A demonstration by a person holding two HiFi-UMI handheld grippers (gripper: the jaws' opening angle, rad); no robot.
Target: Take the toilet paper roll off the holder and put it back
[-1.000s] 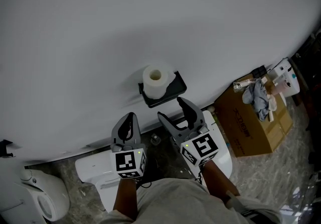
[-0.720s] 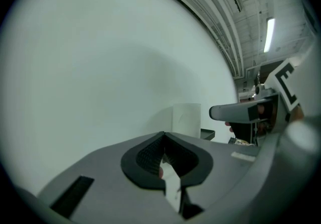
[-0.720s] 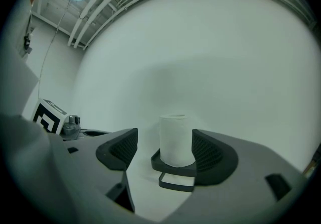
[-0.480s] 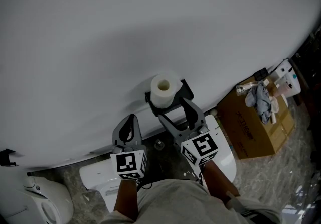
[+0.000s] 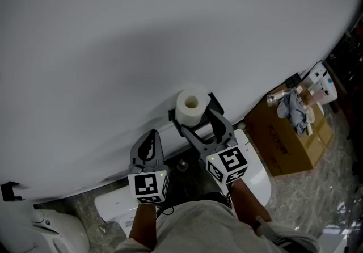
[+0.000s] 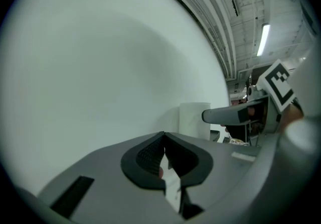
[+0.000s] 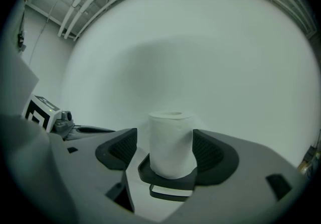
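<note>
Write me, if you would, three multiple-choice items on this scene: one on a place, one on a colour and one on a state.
1. Where does the toilet paper roll stand?
A on the holder by the wall
B on the cardboard box
C on the floor

2. What colour is the holder?
A white
B red
C black

3. How does the right gripper hold its jaws?
A shut, with nothing between them
B apart, with the roll between them
C clamped on the cardboard box

Answers:
1 A, the roll stands upright in the holder's tray.
2 C, the tray under the roll is black.
3 B, in the right gripper view the jaws, which have just been opening, stand either side of the roll.
</note>
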